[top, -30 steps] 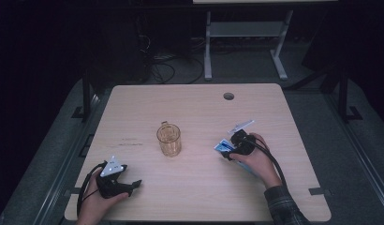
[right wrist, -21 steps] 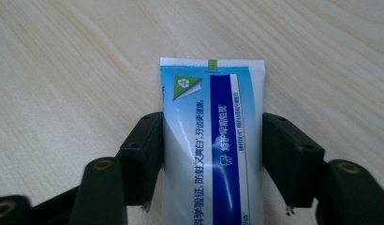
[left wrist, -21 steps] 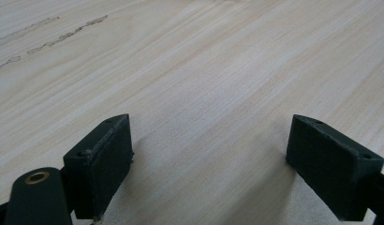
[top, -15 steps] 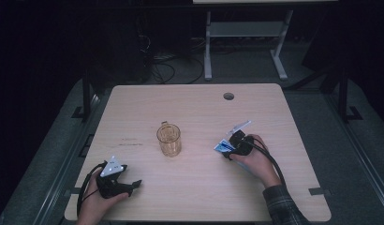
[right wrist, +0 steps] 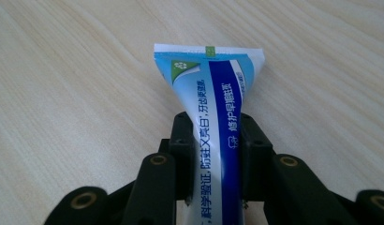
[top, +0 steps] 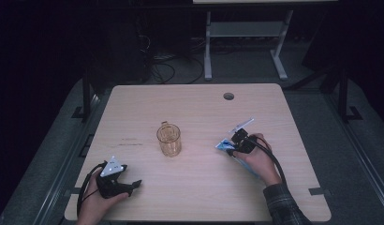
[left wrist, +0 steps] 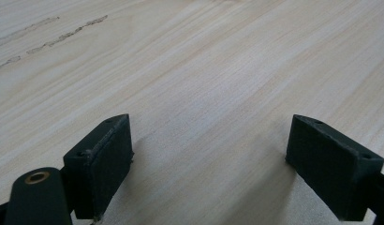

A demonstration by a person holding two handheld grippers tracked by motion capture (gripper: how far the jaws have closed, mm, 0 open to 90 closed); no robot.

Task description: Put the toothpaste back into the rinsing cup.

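One toothpaste tube [right wrist: 218, 122], blue and white, clamped between the jaws of the right gripper [top: 233, 146] at the right-centre of the table [top: 199, 108]. Long axis running along the gripper's own line in the right gripper view, flat crimped end pointing forward, away from the hand and just above the wood; in the high view, crimped end [top: 223, 145] directed toward the table's middle and the glass mug. Cap end hidden under the right hand [top: 255, 157]; cannot tell how it lies.

One glass mug [top: 169, 139], amber-tinted, upright near the table's centre, handle turned toward the far edge, apart from both grippers.

One left gripper [left wrist: 209, 164], held by the left hand [top: 94, 201] at the near left corner, jaws spread wide over bare wood, grasping nothing.

One round cable hole [top: 228, 96] near the far edge. Two grippers, two hands, one tube, one mug in all.
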